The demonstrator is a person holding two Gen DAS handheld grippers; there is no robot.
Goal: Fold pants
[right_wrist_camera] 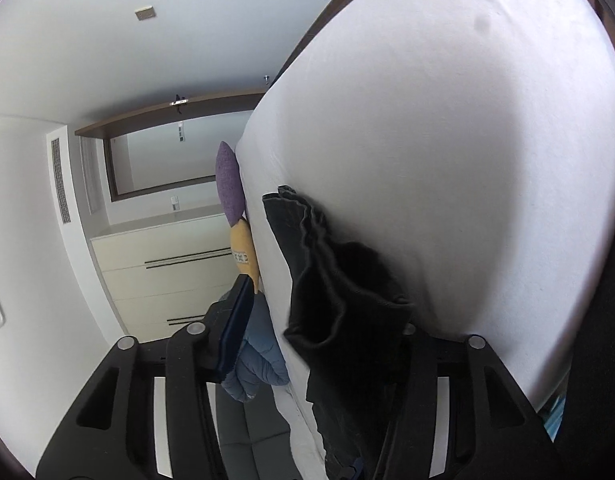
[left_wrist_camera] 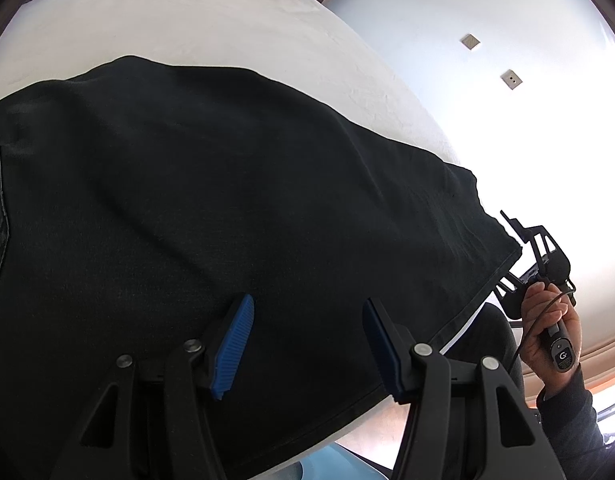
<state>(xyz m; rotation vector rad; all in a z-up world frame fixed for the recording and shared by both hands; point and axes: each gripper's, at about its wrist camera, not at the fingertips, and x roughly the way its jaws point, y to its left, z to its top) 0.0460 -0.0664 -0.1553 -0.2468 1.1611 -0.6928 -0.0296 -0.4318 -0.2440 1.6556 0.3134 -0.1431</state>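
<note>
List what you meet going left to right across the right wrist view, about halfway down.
Wall vent → mirror → purple pillow → black pants → white bed sheet.

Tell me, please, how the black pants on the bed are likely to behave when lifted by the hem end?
The black pants will probably be floppy: the hem end bunches into soft folds by the right hand-held gripper. They look like fairly heavy denim with thick stitched seams, so they should hang down rather than flutter. The rest may drag across the white sheet.
</note>
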